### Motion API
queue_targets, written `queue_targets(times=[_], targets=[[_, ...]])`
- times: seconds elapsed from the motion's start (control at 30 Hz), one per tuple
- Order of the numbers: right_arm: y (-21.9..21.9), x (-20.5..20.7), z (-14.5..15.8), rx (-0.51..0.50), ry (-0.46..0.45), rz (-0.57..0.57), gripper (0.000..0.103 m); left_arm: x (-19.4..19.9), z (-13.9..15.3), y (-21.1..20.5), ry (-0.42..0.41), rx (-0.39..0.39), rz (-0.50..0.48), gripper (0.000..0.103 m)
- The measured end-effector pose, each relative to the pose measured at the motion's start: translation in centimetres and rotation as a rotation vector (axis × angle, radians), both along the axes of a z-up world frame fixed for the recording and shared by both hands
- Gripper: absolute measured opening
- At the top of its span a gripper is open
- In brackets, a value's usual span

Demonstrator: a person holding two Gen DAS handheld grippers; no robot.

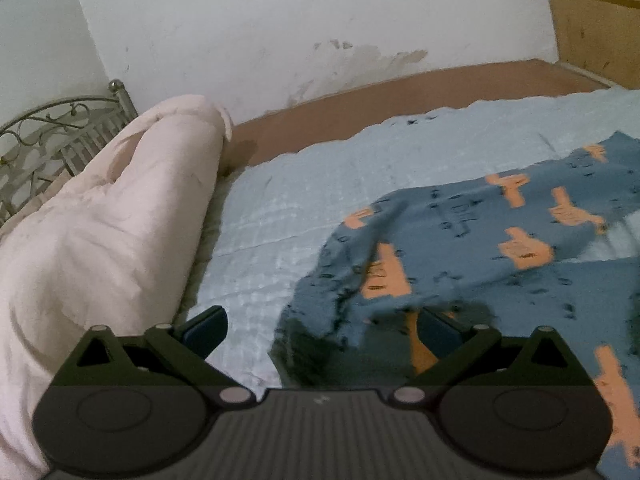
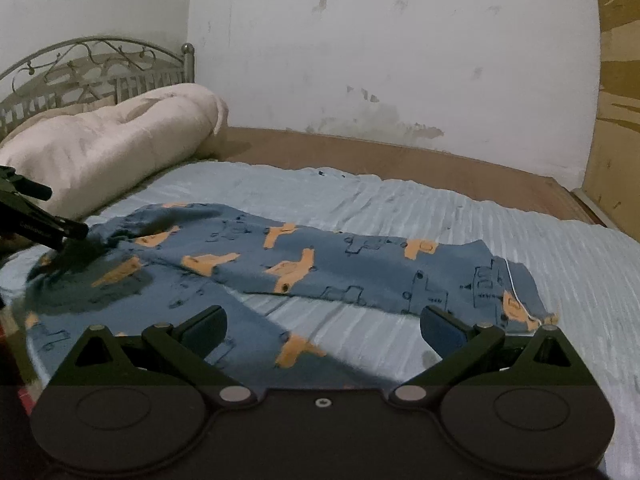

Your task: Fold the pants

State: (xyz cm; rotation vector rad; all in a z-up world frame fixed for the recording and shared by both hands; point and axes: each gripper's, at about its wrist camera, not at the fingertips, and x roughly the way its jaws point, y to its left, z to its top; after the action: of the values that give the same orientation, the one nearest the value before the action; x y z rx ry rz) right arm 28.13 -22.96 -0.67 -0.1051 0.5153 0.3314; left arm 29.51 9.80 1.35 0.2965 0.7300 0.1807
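Pants lie spread on the light blue bedsheet, near the pink blanket.
Left gripper is released wide over the pants' crumpled end; right gripper is also released, above one leg.

You have bare sheet to pass over beyond the pants and on their right. The rolled duvet and headboard block your left; the wall closes the far side.
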Motion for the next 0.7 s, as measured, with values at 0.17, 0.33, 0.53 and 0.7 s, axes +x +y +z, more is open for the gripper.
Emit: queue_targets(times=[0.17,0.33,0.53,0.7], targets=[[0.1,3.6,-0.2,0.002,-0.003,0.049,0.102,3.2,-1.1,1.7,0.023,-0.016,-0.006,0.103],[0.7,7.6,-0.3,0.019,-0.003,0.146,0.102,6.6,-2.8,2.5,0.03,-0.003,-0.029,0.103],[0.5,13.7,-1.8,0.109,0.104,0.306,0.102,9.0,-2.9,5.1,-0.064,-0.054,-0.107,0.103],[0.4,18.4,-2.9,0.104,0.193,0.34,0.102,13.0,-2.9,8.5,-0.009,-0.176,-0.171,0.102]])
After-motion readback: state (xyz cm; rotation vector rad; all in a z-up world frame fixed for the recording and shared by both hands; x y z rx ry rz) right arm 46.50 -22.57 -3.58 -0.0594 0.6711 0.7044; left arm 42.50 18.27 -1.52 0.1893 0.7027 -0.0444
